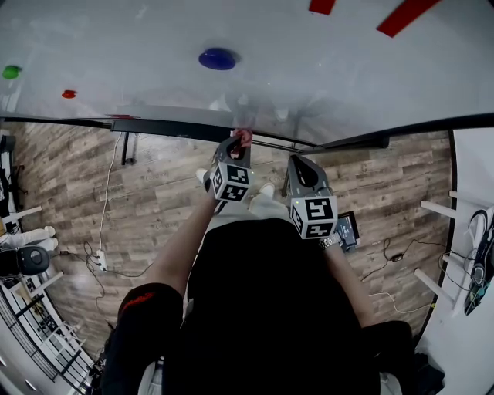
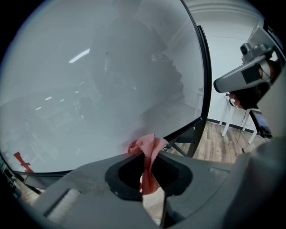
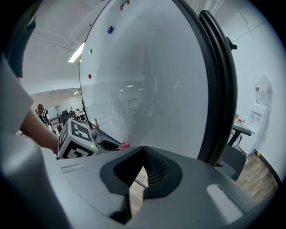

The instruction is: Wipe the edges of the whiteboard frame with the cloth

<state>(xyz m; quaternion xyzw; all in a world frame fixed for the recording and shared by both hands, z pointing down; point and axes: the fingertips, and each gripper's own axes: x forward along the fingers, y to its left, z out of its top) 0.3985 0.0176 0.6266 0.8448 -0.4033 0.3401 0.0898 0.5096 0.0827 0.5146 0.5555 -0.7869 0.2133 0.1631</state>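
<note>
The whiteboard [image 1: 231, 85] fills the top of the head view, and its black frame [image 1: 170, 128] runs along the lower edge. My left gripper [image 1: 235, 146] is shut on a pink-red cloth [image 1: 244, 137] and holds it against the board just at that lower frame edge. In the left gripper view the cloth [image 2: 147, 150] bunches out past the jaws onto the white surface, close to the frame's corner [image 2: 203, 89]. My right gripper [image 1: 297, 166] hangs beside it, a little nearer to me, shut with nothing in it. The right gripper view looks along the frame's side bar [image 3: 219, 80].
On the board sit a blue magnet [image 1: 218, 59], a green one [image 1: 11, 72], a red one [image 1: 69, 94] and red strips [image 1: 405, 15]. Below are the wooden floor, the stand's feet, cables with a power strip [image 1: 100, 261] and a white rack [image 1: 444, 212].
</note>
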